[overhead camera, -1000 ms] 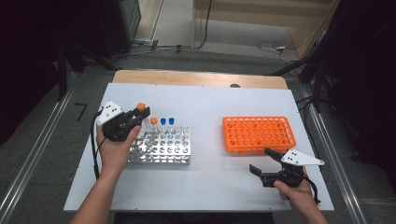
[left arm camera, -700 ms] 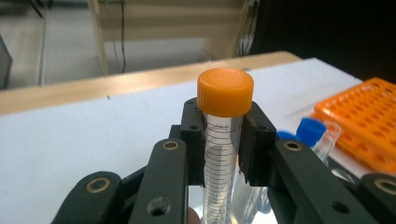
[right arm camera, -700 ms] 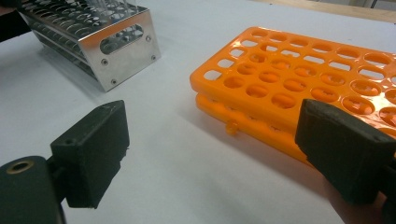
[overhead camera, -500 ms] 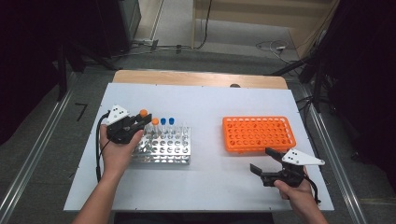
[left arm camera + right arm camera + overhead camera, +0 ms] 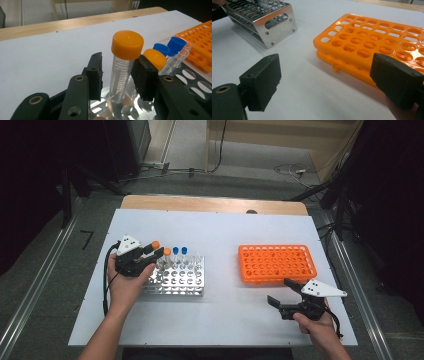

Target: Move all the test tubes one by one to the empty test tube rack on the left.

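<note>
A clear tube with an orange cap point(image 5: 127, 44) stands upright in a hole at the left end of the metal rack point(image 5: 176, 281). My left gripper point(image 5: 120, 65) sits around it; its jaws have just been opening, and a gap shows at the left pad point(image 5: 96, 75), so it is open. In the high view this tube's cap point(image 5: 155, 244) rises beside the left gripper point(image 5: 152, 253). Another orange-capped tube point(image 5: 167, 251) and two blue-capped tubes point(image 5: 179, 250) stand just behind. My right gripper point(image 5: 279, 291) rests open and empty in front of the orange rack point(image 5: 277, 263).
The orange rack point(image 5: 372, 42) has several empty holes and lies close ahead of the right gripper point(image 5: 327, 75). The metal rack's end plate point(image 5: 275, 23) shows at the upper left of that view. A wooden strip point(image 5: 215, 204) borders the table's far edge.
The left hand brought the orange-capped tube down and slightly right into the metal rack, and its jaws have parted from the tube. The right hand has not moved.
</note>
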A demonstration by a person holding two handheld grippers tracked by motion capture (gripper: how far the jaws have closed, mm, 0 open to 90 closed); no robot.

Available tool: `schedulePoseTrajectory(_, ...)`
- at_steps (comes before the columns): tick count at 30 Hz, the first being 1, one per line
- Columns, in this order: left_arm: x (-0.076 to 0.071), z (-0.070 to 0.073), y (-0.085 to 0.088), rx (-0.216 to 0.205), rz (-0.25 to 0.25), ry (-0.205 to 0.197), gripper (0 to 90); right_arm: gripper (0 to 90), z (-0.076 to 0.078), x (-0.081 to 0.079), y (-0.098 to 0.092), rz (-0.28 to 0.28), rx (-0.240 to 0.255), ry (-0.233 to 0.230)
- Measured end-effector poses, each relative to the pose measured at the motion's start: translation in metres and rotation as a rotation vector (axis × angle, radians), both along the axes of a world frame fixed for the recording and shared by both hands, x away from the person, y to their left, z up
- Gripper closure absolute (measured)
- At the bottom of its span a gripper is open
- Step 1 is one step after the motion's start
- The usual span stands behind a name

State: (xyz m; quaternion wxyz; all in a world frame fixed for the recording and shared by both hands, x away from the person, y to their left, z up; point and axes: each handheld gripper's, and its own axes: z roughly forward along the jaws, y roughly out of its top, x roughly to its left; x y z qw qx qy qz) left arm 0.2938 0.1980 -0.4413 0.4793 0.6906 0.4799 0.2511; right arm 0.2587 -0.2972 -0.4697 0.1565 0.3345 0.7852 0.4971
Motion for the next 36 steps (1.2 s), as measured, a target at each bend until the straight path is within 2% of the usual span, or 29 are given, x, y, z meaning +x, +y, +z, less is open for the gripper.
schedulePoseTrajectory(3, -0.003, 0.000, 0.002, -0.005, -0.002, -0.012, 58.1, 8.6, 0.000, 0.000, 0.000, -0.004, 0.001, 0.005)
schedulePoseTrajectory(5, -0.006, 0.001, 0.003, -0.001, -0.009, -0.022, 62.8, 8.8, 0.000, 0.000, -0.001, -0.005, 0.001, 0.005)
schedulePoseTrajectory(7, -0.008, 0.001, 0.002, 0.021, -0.006, -0.026, 73.5, 8.9, 0.000, 0.000, -0.001, -0.007, 0.001, 0.004)
schedulePoseTrajectory(12, -0.009, 0.000, -0.004, 0.078, -0.014, -0.020, 74.7, 8.9, 0.000, 0.000, 0.000, -0.005, 0.001, 0.001)
schedulePoseTrajectory(17, -0.008, -0.006, -0.009, 0.120, 0.000, 0.032, 74.8, 9.0, 0.000, 0.000, -0.001, -0.007, 0.000, 0.001)
schedulePoseTrajectory(18, -0.008, -0.007, -0.009, 0.119, 0.002, 0.043, 74.7, 9.0, 0.000, 0.001, -0.001, -0.007, 0.000, 0.000)
schedulePoseTrajectory(20, -0.007, -0.008, -0.008, 0.091, 0.006, 0.058, 73.4, 9.0, 0.000, 0.001, -0.001, -0.009, 0.001, 0.002)
schedulePoseTrajectory(21, -0.007, -0.009, -0.007, 0.080, 0.010, 0.062, 68.3, 9.0, 0.000, 0.001, -0.001, -0.008, 0.001, 0.001)
schedulePoseTrajectory(24, -0.011, -0.010, -0.006, 0.039, 0.005, 0.044, 55.3, 9.0, 0.000, 0.001, -0.001, -0.008, 0.002, 0.000)
schedulePoseTrajectory(27, -0.016, -0.009, -0.005, 0.008, -0.002, 0.028, 37.5, 9.0, 0.000, 0.001, -0.002, -0.010, 0.003, 0.002)
schedulePoseTrajectory(33, -0.032, -0.004, -0.005, -0.049, -0.043, -0.011, 16.1, 9.0, 0.000, 0.002, -0.003, -0.016, 0.004, 0.000)
schedulePoseTrajectory(36, -0.041, -0.003, -0.006, -0.063, -0.078, -0.026, 8.7, 9.0, 0.000, 0.002, -0.004, -0.017, 0.005, 0.000)
